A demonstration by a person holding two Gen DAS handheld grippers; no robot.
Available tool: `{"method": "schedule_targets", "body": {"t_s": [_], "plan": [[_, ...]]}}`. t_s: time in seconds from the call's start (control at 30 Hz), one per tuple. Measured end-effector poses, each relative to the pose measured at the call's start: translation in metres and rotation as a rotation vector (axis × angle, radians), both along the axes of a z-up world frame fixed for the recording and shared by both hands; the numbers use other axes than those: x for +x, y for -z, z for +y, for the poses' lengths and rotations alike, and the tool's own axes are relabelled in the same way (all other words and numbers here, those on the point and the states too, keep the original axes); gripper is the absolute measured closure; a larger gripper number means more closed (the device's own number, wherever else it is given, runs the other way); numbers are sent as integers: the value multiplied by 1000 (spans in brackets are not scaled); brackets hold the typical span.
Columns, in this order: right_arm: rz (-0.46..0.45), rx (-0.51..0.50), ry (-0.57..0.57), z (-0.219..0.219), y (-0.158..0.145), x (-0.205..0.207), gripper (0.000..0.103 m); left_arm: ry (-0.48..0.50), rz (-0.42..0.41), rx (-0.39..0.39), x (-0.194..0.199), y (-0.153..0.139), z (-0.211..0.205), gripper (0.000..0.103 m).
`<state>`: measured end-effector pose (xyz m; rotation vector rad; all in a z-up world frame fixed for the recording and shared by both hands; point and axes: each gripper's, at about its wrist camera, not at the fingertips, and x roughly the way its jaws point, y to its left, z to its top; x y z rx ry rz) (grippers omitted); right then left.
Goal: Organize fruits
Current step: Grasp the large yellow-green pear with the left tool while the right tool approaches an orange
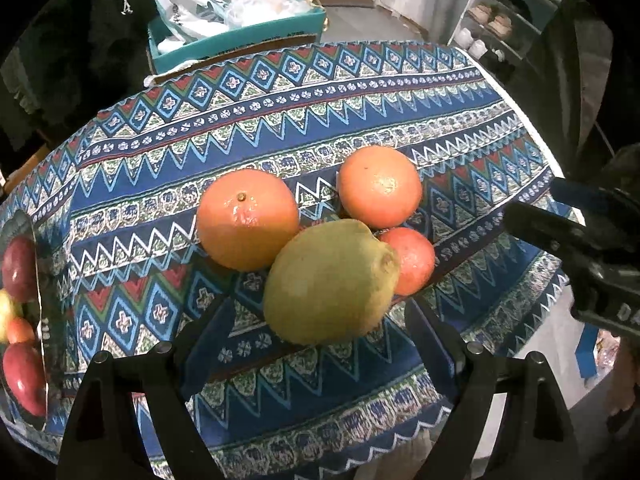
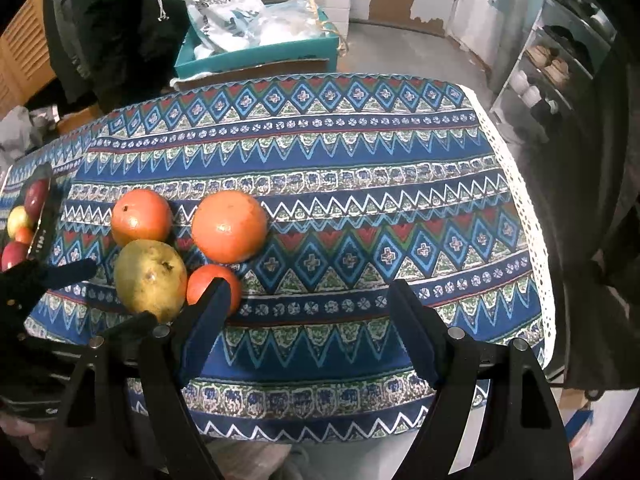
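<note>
Right wrist: patterned tablecloth (image 2: 340, 184), shoe rack (image 2: 548, 68).

A lived-in home: a patterned tablecloth (image 2: 320, 184) covers the table, a shoe rack (image 2: 548, 68) stands far right, a teal box (image 2: 256, 54) of bags behind.

Both views are evenly and fairly brightly lit from above. Small white glints sit on the oranges (image 1: 248, 220) and short soft shadows fall on the cloth (image 1: 360, 92) beneath the fruit. Fisheye bending curves the cloth's stripes, and black vignette fills all 4 corners. Focus is sharp at centre; the upper background is softer and blocky.
</note>
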<state>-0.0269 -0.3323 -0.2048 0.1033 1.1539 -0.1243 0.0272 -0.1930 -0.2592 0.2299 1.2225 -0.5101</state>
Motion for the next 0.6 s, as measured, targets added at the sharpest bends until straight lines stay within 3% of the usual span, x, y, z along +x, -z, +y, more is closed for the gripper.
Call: {"method": "schedule_targets", "body": {"t_s": [0.3,0.43,0.6], "plan": [[26,15,13,-6,13,0,23,-32,49,-18,10,16,-3,15],[38,8,4,-4,18,2,23,-22,61,-25,12,23,-8,23],[42,7,-6,0,20,5,23,-5,46,-32,10,25,-10,24]]}}
